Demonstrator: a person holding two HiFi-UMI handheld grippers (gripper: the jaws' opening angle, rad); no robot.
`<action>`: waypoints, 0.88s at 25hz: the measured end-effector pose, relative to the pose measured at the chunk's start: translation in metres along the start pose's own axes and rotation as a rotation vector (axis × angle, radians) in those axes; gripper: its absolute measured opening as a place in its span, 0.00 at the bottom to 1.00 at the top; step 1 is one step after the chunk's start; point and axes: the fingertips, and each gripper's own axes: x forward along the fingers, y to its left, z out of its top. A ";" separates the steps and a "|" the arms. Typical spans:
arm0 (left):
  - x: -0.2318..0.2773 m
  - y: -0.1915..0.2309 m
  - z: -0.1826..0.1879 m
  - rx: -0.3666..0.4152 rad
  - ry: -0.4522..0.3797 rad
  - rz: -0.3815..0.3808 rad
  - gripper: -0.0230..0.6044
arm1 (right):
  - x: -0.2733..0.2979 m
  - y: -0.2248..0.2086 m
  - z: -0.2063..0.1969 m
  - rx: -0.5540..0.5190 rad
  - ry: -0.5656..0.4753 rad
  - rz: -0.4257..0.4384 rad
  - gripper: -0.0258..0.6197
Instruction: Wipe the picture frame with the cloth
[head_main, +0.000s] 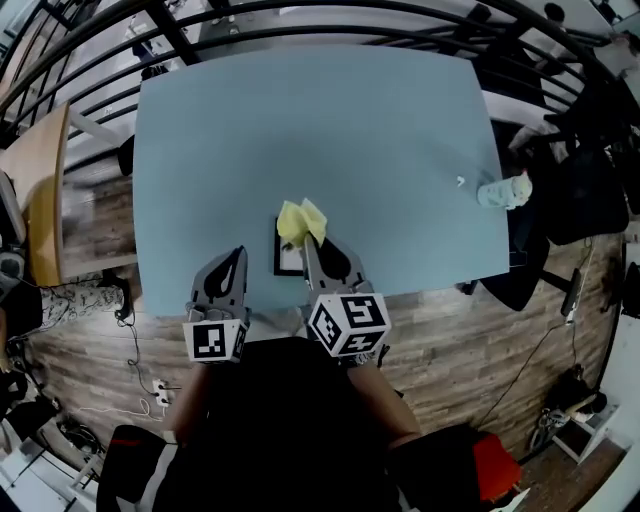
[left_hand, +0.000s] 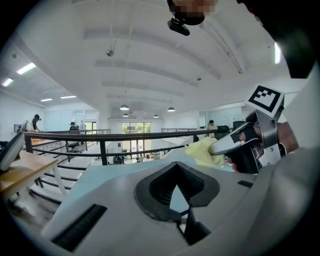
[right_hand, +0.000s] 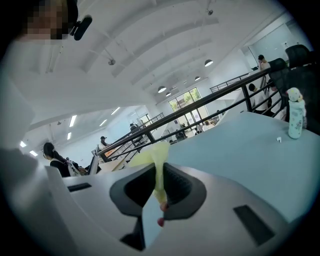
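Right gripper (head_main: 312, 242) pinched cloth (head_main: 300, 220) at picture frame's (head_main: 288, 261) far edge; left gripper (head_main: 236, 256) closed, empty, left of frame. Likely next: lower cloth, wipe.

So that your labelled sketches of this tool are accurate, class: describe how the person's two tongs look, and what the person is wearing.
The left tongs and right tongs match: light grey shells tapering to a point, with black ribbed pads lining a leaf-shaped hollow. Behind each sits a white cube bearing black square markers. The person wears a black top.
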 end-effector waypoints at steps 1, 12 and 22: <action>0.004 -0.001 0.000 0.003 -0.003 -0.017 0.04 | 0.003 -0.002 -0.002 0.007 0.005 -0.010 0.09; 0.035 0.008 -0.033 0.026 0.081 -0.109 0.04 | 0.044 -0.019 -0.049 0.078 0.092 -0.104 0.09; 0.058 0.010 -0.050 0.024 0.104 -0.157 0.04 | 0.076 -0.035 -0.102 0.122 0.204 -0.175 0.09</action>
